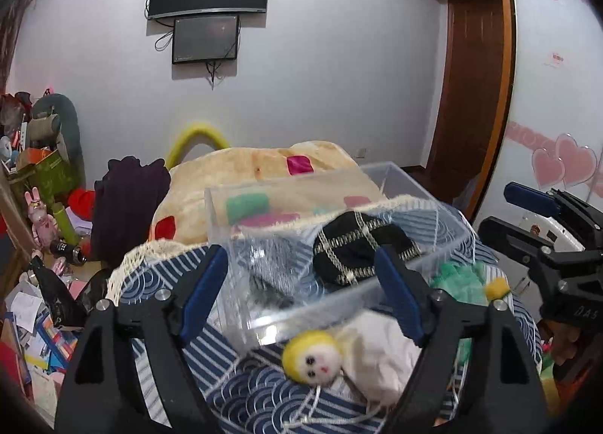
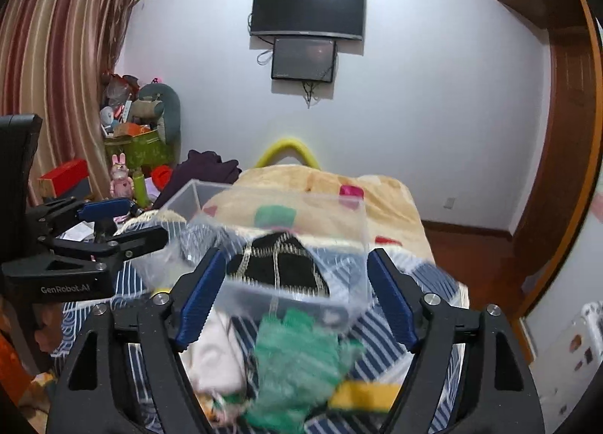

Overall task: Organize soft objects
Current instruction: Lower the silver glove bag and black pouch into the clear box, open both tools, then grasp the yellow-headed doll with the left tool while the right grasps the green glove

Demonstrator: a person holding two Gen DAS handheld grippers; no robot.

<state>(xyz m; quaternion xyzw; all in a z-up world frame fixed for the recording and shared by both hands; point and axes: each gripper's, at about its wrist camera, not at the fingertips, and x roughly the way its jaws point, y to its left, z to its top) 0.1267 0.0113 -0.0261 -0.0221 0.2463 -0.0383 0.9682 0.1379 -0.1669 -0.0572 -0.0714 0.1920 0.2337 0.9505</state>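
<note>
On the bed point(image 1: 264, 162), a blue-and-white patterned cloth point(image 1: 260, 396) covers the near end, with a lace trim along its far edge. Off the bed's left edge the floor is crowded with papers, boxes and toys, so there is little open room on that side.

The left tool point(image 1: 301, 298) hangs above the cloth with its blue-padded fingers point(image 1: 203, 294) spread wide and nothing between them. Below it, near the bed's front edge, lies a small doll with a yellow head point(image 1: 311, 356), touching a white cloth piece point(image 1: 380, 355) just to its right.

Beyond the doll sits a clear plastic box point(image 1: 301, 305), its near wall between the left tool's fingers in that view. Inside, toward its right side, rests a black knitted piece with pale trim point(image 1: 358, 249); the rest of the box floor looks open, though blur hides detail.

To the right of the box's near corner lies a green knitted piece point(image 2: 297, 355), touching the white cloth piece on its left and a yellow part point(image 2: 363, 396) on its right. The right tool point(image 2: 294, 298) hovers over this green piece, fingers point(image 2: 392, 302) also wide apart and gripping nothing.

Right of the bed's right edge, bare wooden floor point(image 2: 467, 245) runs to the door point(image 2: 573, 113), leaving free room there.
</note>
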